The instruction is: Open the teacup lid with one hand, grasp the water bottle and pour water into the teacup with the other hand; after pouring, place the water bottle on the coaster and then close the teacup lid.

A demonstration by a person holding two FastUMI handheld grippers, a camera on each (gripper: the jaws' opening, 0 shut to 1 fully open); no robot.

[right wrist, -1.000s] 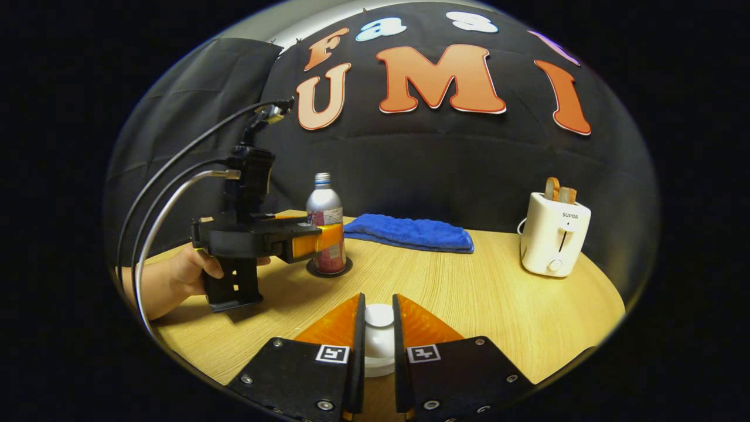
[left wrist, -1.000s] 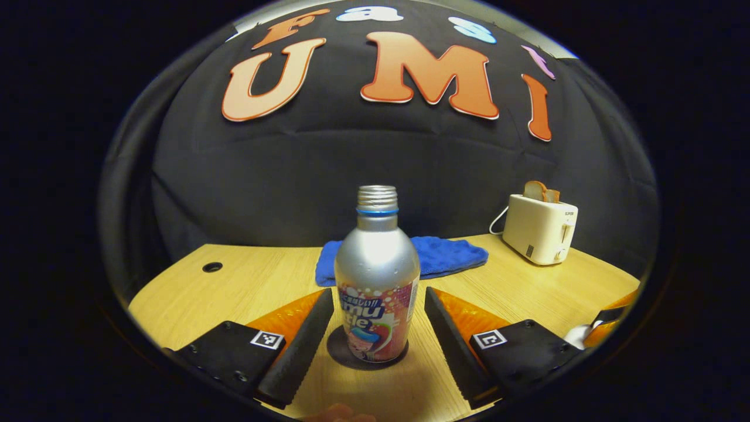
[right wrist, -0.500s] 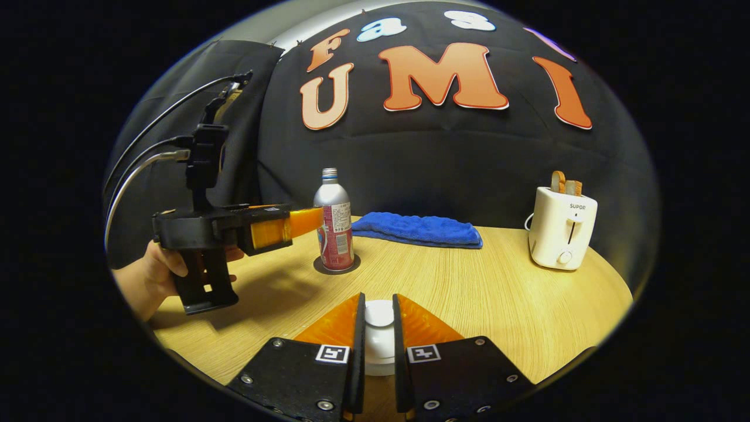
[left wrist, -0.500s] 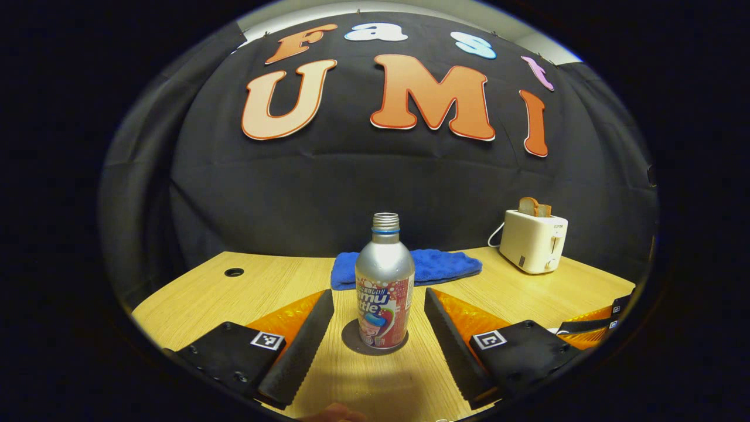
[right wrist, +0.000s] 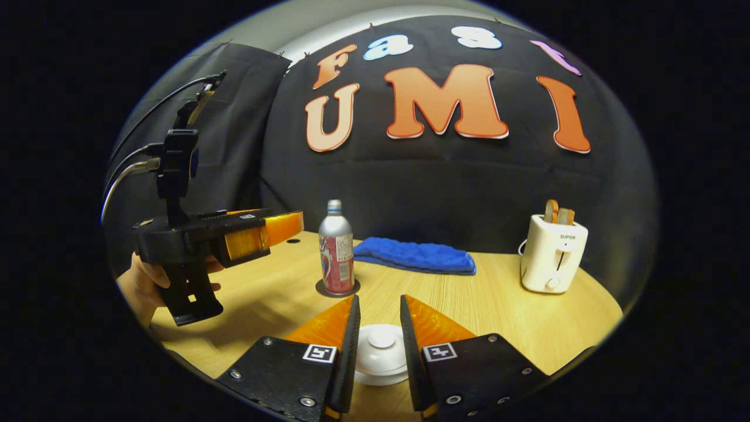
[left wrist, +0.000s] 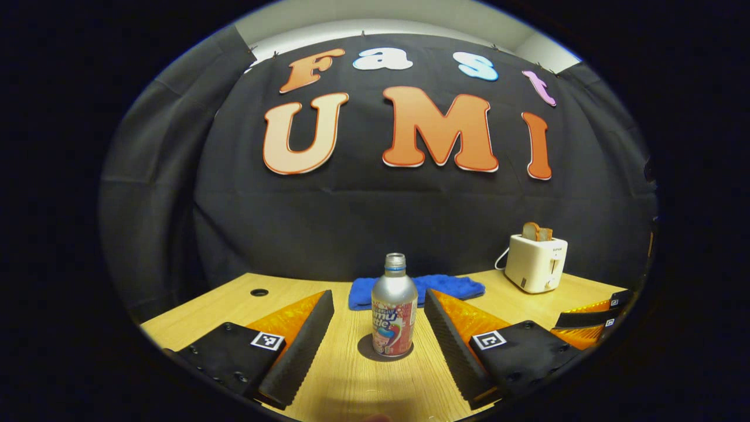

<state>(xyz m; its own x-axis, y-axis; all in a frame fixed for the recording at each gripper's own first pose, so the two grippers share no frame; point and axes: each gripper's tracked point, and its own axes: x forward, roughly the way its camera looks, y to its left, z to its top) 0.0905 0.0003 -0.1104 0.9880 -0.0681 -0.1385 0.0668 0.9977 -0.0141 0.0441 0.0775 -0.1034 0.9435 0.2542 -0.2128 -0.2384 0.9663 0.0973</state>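
The silver water bottle (left wrist: 394,310) stands upright and uncapped on a dark round coaster (left wrist: 366,355), a short way ahead of my left gripper (left wrist: 378,293). That gripper is open, with nothing between its wide-set fingers. In the right gripper view the bottle (right wrist: 336,249) sits on the coaster (right wrist: 321,288), and the left gripper (right wrist: 290,221), held by a hand (right wrist: 137,284), hangs left of it and apart. My right gripper (right wrist: 378,299) is open a little. Its fingers flank the knob of the white teacup lid (right wrist: 381,347) without touching it. The cup under the lid is hidden.
A white toaster (right wrist: 554,261) with bread slices stands at the back right of the wooden table (right wrist: 498,305). A blue cloth (right wrist: 416,255) lies behind the bottle near the wall. A cable hole (left wrist: 259,292) marks the table's far left.
My left gripper has drawn back and away from the bottle, which stays on the coaster. My right gripper's fingers have parted from the lid knob and the lid sits lower in view.
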